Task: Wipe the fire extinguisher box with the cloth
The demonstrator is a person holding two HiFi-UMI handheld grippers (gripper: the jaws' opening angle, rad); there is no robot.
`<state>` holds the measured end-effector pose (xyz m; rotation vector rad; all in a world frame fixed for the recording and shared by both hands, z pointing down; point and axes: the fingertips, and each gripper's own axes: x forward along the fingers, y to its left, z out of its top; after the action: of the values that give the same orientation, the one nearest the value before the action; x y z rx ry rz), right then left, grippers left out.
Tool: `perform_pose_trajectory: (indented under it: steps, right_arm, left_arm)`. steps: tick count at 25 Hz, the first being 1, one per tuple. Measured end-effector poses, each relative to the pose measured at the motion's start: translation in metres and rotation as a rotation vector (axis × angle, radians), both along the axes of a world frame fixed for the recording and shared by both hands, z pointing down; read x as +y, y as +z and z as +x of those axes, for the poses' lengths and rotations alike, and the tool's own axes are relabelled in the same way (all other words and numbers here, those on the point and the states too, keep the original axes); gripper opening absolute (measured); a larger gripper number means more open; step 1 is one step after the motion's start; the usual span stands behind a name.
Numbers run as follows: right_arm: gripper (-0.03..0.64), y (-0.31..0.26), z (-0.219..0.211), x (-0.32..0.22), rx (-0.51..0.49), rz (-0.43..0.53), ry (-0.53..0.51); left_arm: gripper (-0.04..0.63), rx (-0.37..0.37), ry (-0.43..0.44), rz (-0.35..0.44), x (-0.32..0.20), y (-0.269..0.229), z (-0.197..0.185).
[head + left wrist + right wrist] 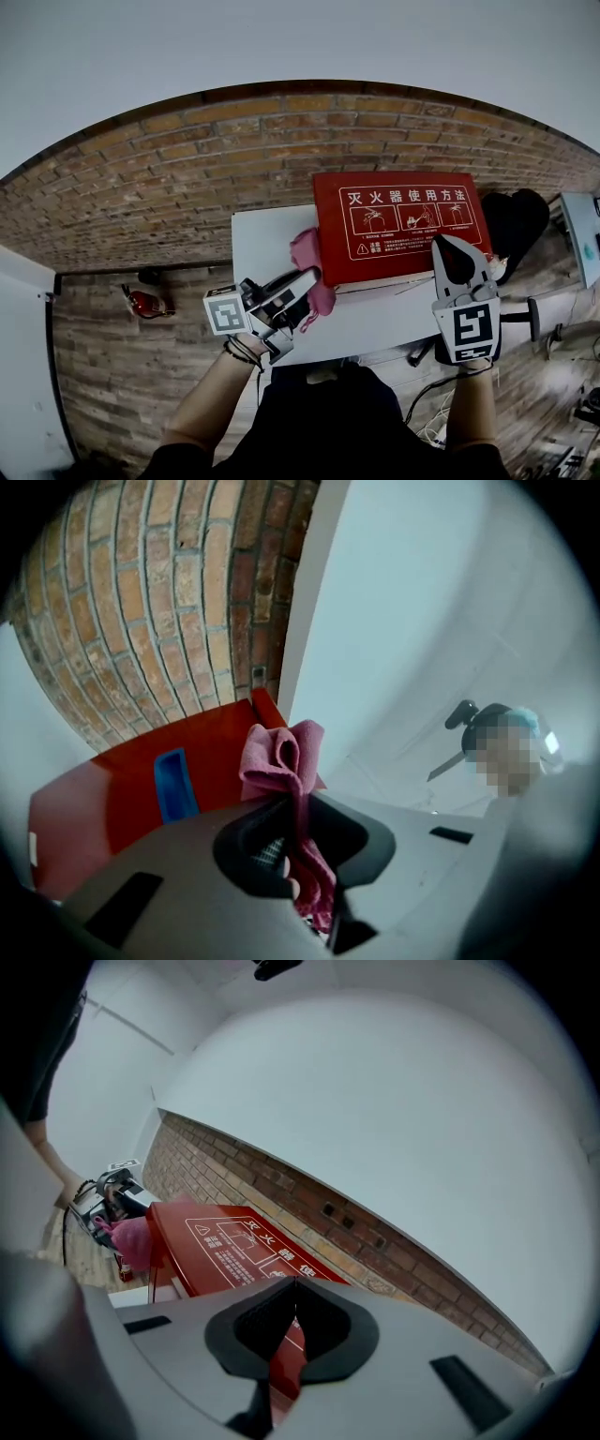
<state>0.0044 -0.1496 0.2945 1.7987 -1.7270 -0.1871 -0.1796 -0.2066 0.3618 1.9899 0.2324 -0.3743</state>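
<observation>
Brick wall backs the white table (267,234), where the red box (403,225) sits centre-right in the head view. Your left gripper (305,279) clamps the pink cloth (307,253) beside the box's left side, probably ready to wipe. Your right gripper (448,246), clenched and empty, hovers at its lower right. Only the left gripper view shows that side's blue handle (173,785).

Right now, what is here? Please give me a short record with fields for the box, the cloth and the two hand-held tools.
Setting: white table before a brick wall
Box: red fire extinguisher box lying on the table, printed lid up
Cloth: pink cloth, at the box's left end
Left gripper: jaws shut on the cloth
Right gripper: jaws shut, empty, near the box's right front corner
</observation>
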Motion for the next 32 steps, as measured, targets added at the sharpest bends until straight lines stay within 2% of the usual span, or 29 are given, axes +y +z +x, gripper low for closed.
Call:
perform_pose_trajectory:
  steps: [4, 6, 10, 13, 16, 21, 25, 32]
  right_arm:
    - [0.02, -0.004, 0.007, 0.004, -0.017, 0.037, -0.082]
    - [0.02, -0.004, 0.007, 0.005, -0.027, 0.049, -0.136]
    - [0.02, -0.004, 0.006, 0.008, -0.057, 0.07, -0.232]
    - [0.02, -0.002, 0.004, 0.009, -0.013, 0.069, -0.314]
    - [0.02, -0.004, 0.001, 0.012, -0.016, 0.071, -0.387]
    - [0.02, -0.005, -0.001, 0.016, -0.045, 0.065, -0.493]
    - [0.02, -0.005, 0.0, 0.02, -0.021, 0.058, -0.544]
    - [0.02, -0.006, 0.025, 0.019, 0.053, 0.063, -0.537]
  left_arm:
    - [0.054, -0.046, -0.152, 0.108, 0.003, -0.007, -0.01]
    - [0.054, -0.065, -0.236, 0.123, 0.003, -0.009, -0.019]
    - [0.054, -0.005, -0.388, 0.022, 0.012, -0.01, -0.036]
    - [0.054, 0.038, -0.485, -0.051, 0.028, -0.004, -0.042]
    - [0.054, 0.079, -0.582, -0.119, 0.047, 0.005, -0.046]
    - [0.054, 0.225, -0.669, -0.258, 0.078, 0.019, -0.031]
    - [0.054, 0.291, -0.721, -0.285, 0.095, 0.019, -0.007]
    - [0.054, 0.351, -0.845, -0.312, 0.096, 0.008, 0.02]
